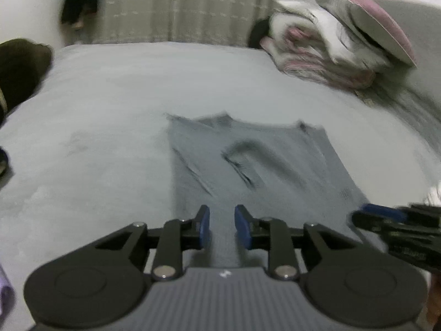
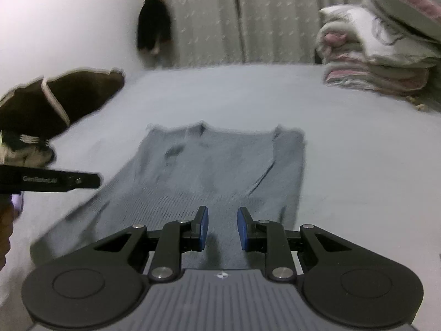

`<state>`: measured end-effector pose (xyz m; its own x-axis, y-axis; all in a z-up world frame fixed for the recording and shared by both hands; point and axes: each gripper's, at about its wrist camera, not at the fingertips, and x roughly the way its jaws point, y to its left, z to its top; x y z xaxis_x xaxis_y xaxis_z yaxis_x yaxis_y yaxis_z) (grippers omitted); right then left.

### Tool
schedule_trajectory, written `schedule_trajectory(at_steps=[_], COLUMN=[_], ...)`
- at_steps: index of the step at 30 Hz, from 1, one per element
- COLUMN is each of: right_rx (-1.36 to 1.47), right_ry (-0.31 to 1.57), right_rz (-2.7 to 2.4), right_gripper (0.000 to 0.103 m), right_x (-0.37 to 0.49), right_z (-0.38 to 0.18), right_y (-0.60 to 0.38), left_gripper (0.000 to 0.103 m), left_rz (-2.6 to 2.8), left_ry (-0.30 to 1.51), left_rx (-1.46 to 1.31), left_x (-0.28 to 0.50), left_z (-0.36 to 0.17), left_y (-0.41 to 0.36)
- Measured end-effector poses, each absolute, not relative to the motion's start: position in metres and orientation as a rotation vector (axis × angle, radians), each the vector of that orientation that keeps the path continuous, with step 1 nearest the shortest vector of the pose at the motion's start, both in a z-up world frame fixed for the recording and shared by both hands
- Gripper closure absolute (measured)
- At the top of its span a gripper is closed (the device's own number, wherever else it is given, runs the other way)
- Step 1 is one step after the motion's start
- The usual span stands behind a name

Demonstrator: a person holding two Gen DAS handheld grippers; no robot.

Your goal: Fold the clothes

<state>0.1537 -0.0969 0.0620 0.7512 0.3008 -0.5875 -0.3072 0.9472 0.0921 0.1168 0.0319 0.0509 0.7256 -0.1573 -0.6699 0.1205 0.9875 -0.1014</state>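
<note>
Left gripper [image 1: 222,227] and right gripper [image 2: 222,228] hovering over near hem of grey sweater [image 2: 209,173], jaws parted, holding nothing. Sweater lying flat on bed [image 2: 358,165], sleeves seemingly tucked in, view blurred. Next: pinching hem corners, folding toward collar.

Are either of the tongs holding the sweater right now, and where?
Neither. Left tongs and right tongs are open over the sweater's near edge, nothing pinched.

Grey ribbed knit garment [image 2: 220,171] on pale grey bedsheet [image 2: 358,165], pink-and-white striped bedding stack [image 1: 325,55], dark brown garment [image 2: 55,102].
</note>
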Motion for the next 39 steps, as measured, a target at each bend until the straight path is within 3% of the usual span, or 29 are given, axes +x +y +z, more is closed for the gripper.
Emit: schedule_trajectory(at_steps=[5, 16, 20, 39], right_rx=[-0.046, -0.129, -0.148, -0.214], right_ry=[0.671, 0.671, 0.682, 0.701], right_rz=[0.320, 0.365, 0.386, 0.389], right_gripper=[0.077, 0.073, 0.072, 0.067], right_x=[0.153, 0.140, 0.122, 0.067], right_z=[0.053, 0.054, 0.059, 0.063], right_y=[-0.090, -0.071, -0.067, -0.063], left_gripper=[0.076, 0.072, 0.058, 0.048], left_rz=[-0.146, -0.111, -0.164, -0.077], left_ry=[0.775, 0.772, 0.744, 0.758], left_rx=[0.022, -0.037, -0.040, 0.007], left_x=[0.116, 0.108, 0.085, 0.027], left_z=[0.031, 0.042, 0.049, 0.027], left_y=[0.014, 0.030, 0.027, 0.051])
